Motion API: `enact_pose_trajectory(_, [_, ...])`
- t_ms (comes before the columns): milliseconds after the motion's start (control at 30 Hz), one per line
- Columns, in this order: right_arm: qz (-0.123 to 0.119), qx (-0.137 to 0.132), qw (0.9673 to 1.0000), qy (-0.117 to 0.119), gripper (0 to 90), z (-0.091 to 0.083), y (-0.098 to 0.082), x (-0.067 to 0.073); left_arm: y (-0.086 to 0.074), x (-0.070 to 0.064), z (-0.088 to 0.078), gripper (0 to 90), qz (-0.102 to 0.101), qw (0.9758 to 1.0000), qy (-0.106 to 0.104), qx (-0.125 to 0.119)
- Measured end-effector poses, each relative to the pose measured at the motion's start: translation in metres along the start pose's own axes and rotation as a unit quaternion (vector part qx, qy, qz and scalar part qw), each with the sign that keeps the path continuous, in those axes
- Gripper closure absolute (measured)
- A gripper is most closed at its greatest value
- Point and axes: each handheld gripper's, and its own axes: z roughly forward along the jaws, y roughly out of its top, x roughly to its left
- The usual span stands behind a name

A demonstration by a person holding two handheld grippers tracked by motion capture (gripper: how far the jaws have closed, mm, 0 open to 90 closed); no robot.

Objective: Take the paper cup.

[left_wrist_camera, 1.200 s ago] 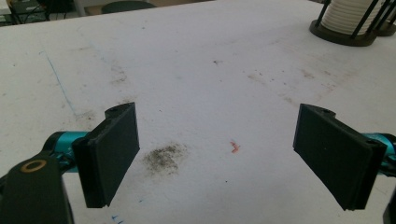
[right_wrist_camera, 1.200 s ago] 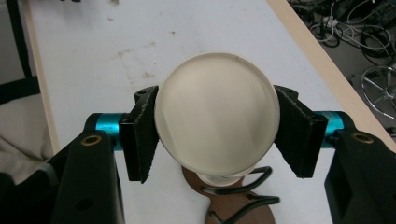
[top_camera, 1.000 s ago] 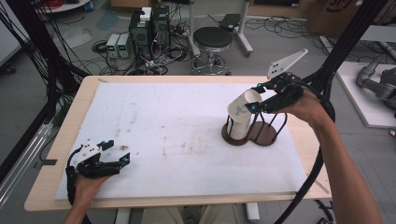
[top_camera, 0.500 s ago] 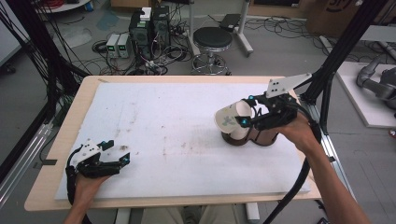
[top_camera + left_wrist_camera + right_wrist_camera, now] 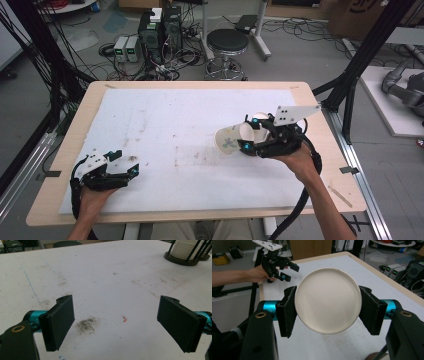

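Note:
A white paper cup with a green mark lies on its side just above the white mat, mouth pointing left. My right gripper is shut on it near its base. In the right gripper view the cup's round bottom faces the camera, with a black pad pressed on each side. My left gripper rests at the mat's near left corner, its jaws open and nothing between them. A dark wire rack holding stacked white cups stands at the far right in the left gripper view.
The wooden table edge frames the mat. Behind the table are a round stool and electronic boxes among cables on the floor. A black frame post rises at the right. The mat carries dirt smudges.
My right hand has carried the cup down and to the left, away from the rack, and tipped it from upright onto its side. The left hand has stayed put.

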Motion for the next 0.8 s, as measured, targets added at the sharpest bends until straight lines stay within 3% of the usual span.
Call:
enact_pose_trajectory(200, [0.005, -0.028, 0.9996, -0.007, 37.8, 0.005, -0.014, 0.011, 0.000, 0.000, 0.000, 14.4, -0.001, 1.0000, -0.004, 0.001])
enact_pose_trajectory(433, [0.008, -0.055, 0.9985, 0.001, 37.8, 0.017, -0.027, 0.021, 0.000, 0.000, 0.000, 14.4, 0.000, 1.0000, -0.004, 0.000])
enact_pose_trajectory(800, [0.017, -0.092, 0.9956, 0.009, 37.8, 0.040, -0.041, 0.019, 0.000, 0.000, 0.000, 14.4, 0.000, 1.0000, -0.005, -0.002])
